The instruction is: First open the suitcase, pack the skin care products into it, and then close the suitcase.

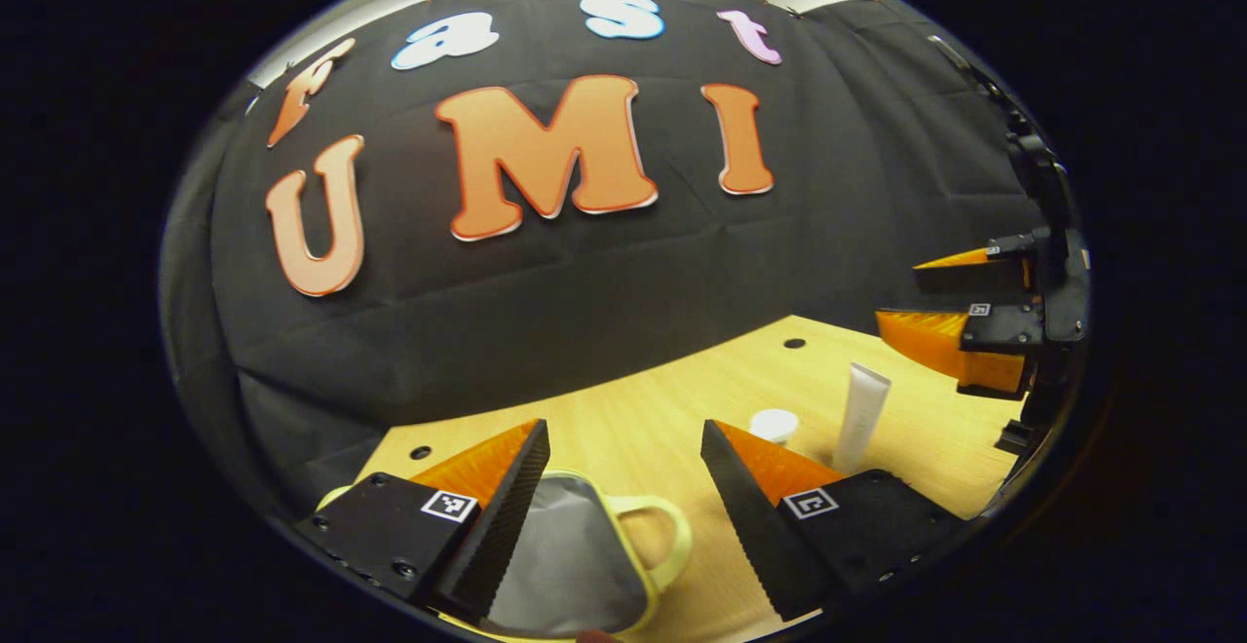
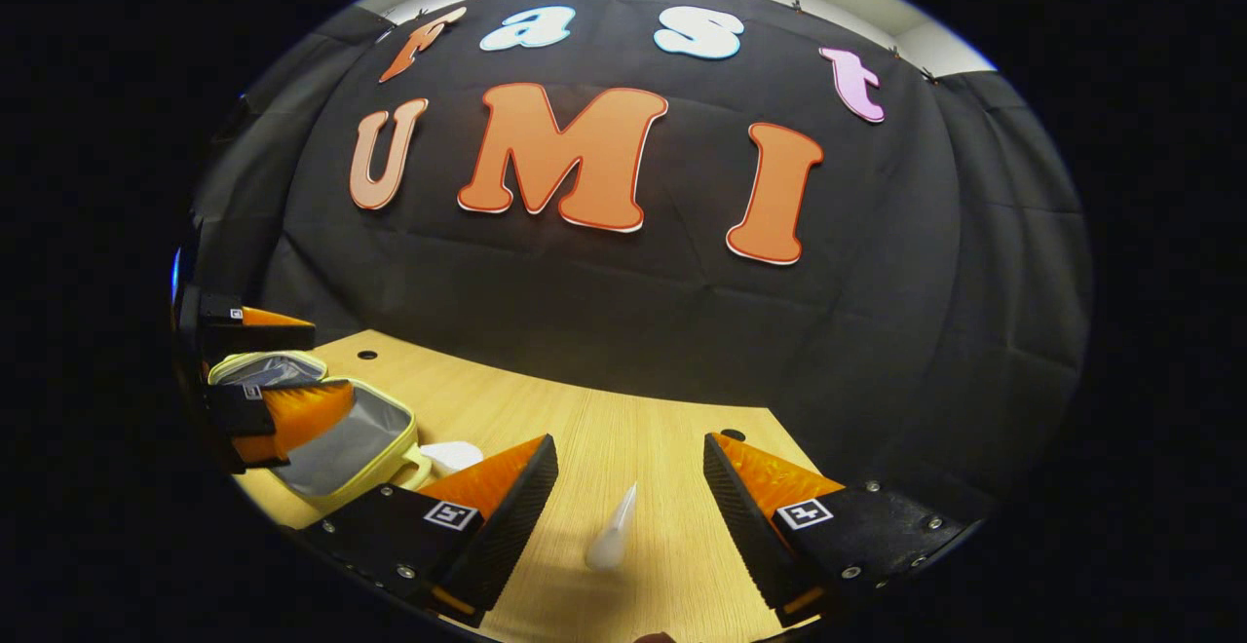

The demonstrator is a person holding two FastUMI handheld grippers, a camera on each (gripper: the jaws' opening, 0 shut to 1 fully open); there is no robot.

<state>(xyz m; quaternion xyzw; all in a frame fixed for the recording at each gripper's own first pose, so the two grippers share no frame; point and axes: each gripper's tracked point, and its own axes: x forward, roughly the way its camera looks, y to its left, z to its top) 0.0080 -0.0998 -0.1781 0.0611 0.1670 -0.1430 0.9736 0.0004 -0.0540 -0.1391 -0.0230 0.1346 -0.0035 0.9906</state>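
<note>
I see the suitcase (image 2: 336, 438) already open on the desk (image 2: 604, 429), apparently empty. The tube (image 2: 614, 531) and jar (image 1: 774, 424) stand outside it, unpacked. My left gripper (image 1: 623, 516) and right gripper (image 2: 628, 526) both have fingers spread, holding nothing. Packing and closing remain.

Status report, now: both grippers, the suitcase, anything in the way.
Left gripper open above the open suitcase. Right gripper open, white tube standing between its fingers, ungripped. White jar on table. Nothing in the way.

The yellow suitcase (image 2: 331, 434) lies open (grey lining showing); a white tube (image 1: 861, 416) stands beside a white jar (image 1: 774, 424).
</note>
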